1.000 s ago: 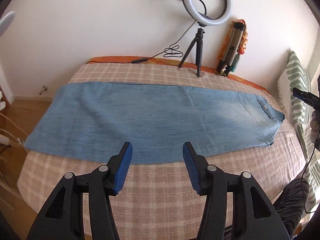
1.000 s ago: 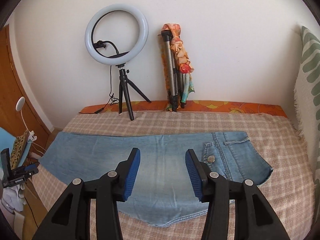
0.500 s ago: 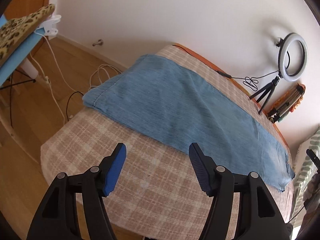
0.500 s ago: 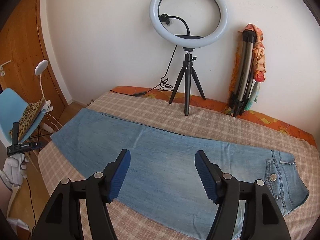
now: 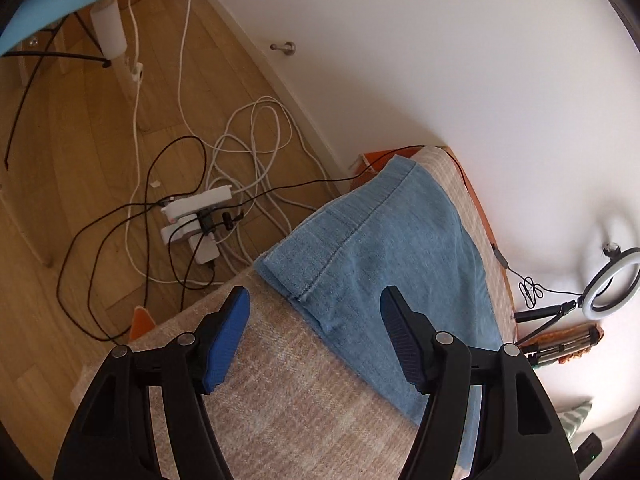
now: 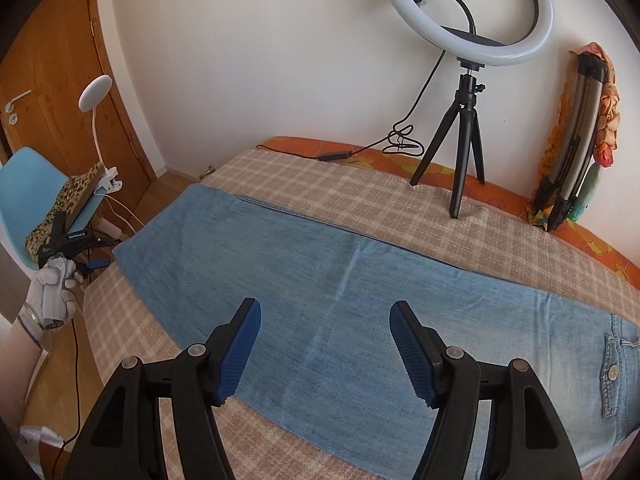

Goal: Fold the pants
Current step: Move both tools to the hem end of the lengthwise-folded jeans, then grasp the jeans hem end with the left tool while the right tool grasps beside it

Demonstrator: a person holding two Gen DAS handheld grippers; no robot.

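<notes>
Over the bed, nearest us: we hold both grippers above the jeans, neither touching cloth.
Left gripper [image 5: 314,306]: jaws apart, having just been widening, nothing between them; it hangs over the hem end at the bed's corner.
Right gripper [image 6: 325,320]: jaws apart, also just widened and empty, above the middle of the legs.
Jeans [image 6: 360,300]: we see them laid flat lengthwise on the checked cover [image 6: 320,184], legs stacked one on the other, hems [image 5: 320,248] reaching the bed's left edge, the buttoned pocket at the right end.
Left hand [image 6: 54,292]: white-gloved, gripping its tool beside the bed's left corner.
Floor [image 5: 80,160]: power strips and tangled cables below the hems.
Far edge: ring light [image 6: 466,12] on a small tripod stands on the bed by the wall.
</notes>
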